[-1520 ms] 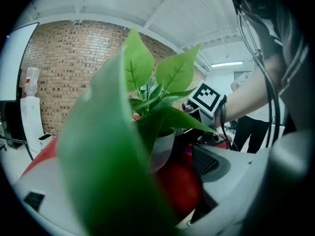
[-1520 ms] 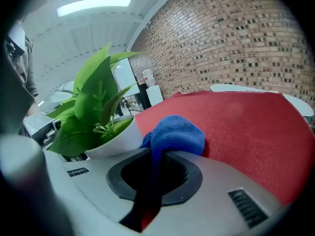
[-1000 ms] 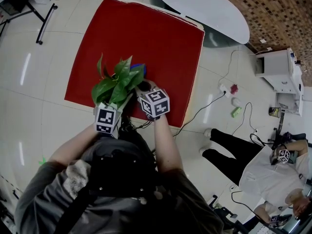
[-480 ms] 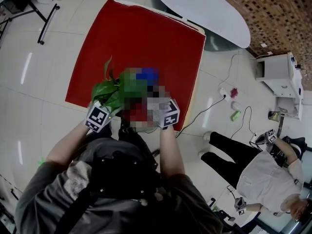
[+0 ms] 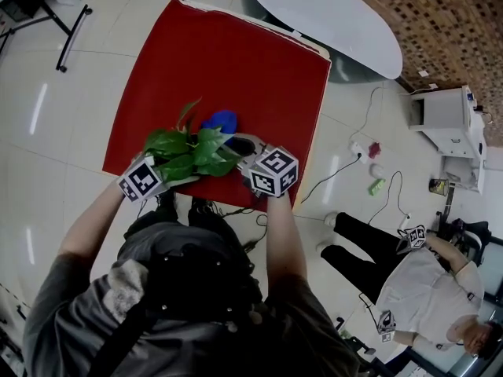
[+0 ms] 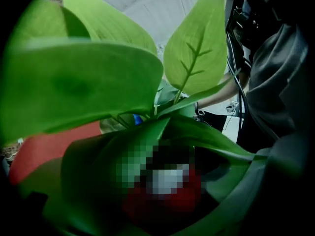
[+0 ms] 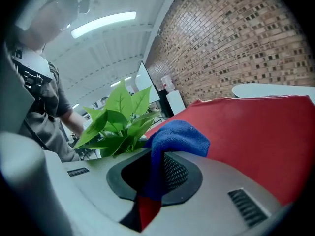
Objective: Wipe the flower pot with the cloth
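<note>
The potted plant (image 5: 192, 149) hangs over the near edge of the red table (image 5: 236, 61), its green leaves lying sideways toward the right. The leaves cover the pot itself. My left gripper (image 5: 171, 177) is at the plant's base. In the left gripper view the leaves (image 6: 98, 82) spread out from between the jaws and hide them. My right gripper (image 5: 242, 144) is just right of the leaves, shut on the blue cloth (image 5: 220, 121). In the right gripper view the blue cloth (image 7: 178, 135) is pinched in the right gripper (image 7: 156, 173), with the plant (image 7: 118, 117) close behind it.
A white oval table (image 5: 330, 14) stands beyond the red one. On the floor to the right are cables (image 5: 330, 177), small items (image 5: 377, 185) and a white cabinet (image 5: 448, 120). A person (image 5: 428, 285) sits at the lower right. A stand's black legs (image 5: 67, 34) are at the far left.
My left gripper has swung out to the left and the plant has tipped over sideways with it. My right gripper with the blue cloth has shifted a little to the right.
</note>
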Demonstrator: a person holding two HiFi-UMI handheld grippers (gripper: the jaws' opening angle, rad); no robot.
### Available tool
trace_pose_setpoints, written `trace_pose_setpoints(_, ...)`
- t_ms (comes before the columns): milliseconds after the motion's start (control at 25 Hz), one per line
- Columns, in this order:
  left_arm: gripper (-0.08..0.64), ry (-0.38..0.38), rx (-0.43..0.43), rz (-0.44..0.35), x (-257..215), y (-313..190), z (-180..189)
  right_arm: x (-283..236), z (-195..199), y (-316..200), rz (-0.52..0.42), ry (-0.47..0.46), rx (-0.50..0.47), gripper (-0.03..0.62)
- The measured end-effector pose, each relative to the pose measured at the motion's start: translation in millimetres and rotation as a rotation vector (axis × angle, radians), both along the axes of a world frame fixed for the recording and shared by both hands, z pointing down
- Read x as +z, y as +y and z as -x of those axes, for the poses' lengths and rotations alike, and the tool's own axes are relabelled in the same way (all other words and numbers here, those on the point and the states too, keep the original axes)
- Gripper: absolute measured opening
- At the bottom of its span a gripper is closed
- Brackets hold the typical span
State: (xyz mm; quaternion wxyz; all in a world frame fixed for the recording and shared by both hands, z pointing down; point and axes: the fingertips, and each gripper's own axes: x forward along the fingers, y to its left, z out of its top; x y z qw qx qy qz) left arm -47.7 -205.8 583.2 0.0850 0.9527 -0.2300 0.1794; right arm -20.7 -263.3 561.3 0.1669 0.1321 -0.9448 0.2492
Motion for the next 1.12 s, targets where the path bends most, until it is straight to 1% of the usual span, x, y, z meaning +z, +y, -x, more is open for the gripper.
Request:
trace_pose_setpoints(120,0.479,0.004,0.036,0.008,-1,-1,-1,1,15,-6,0.013,-0.005,-0.061,0.061)
trace_pose_setpoints(320,0.479,0.001,0.091,0.016,2,-2,6,9,31,-13,0.070,-0.017,-0.135,0.061)
trace_pose_setpoints(480,0.480,-0.002,0.119,0.019,4,-3,9,27,37,-16,0.124,-0.003,-0.150,0.061)
trace_pose_setpoints(600,0.482,-0.005,0.121,0.022,4,-4,8,43,36,-14,0.139,0.039,-0.157,0.061)
trace_pose_setpoints(680,0.482,-0.001,0.108,0.025,3,-5,6,49,34,-13,0.126,0.071,-0.155,0.061)
trace_pose_setpoints(760,0.483,0.010,0.082,0.027,2,-5,2,51,30,-12,0.090,0.102,-0.146,0.061)
trace_pose_setpoints(960,0.483,0.025,-0.016,0.020,-2,-3,2,57,25,-6,0.000,0.177,-0.123,0.061)
trace_pose_setpoints(1040,0.483,0.023,-0.043,0.023,-3,-2,3,59,22,-6,-0.017,0.188,-0.093,0.061)
trace_pose_setpoints(1120,0.483,0.009,-0.058,0.017,-3,0,8,58,19,-11,-0.025,0.198,-0.042,0.061)
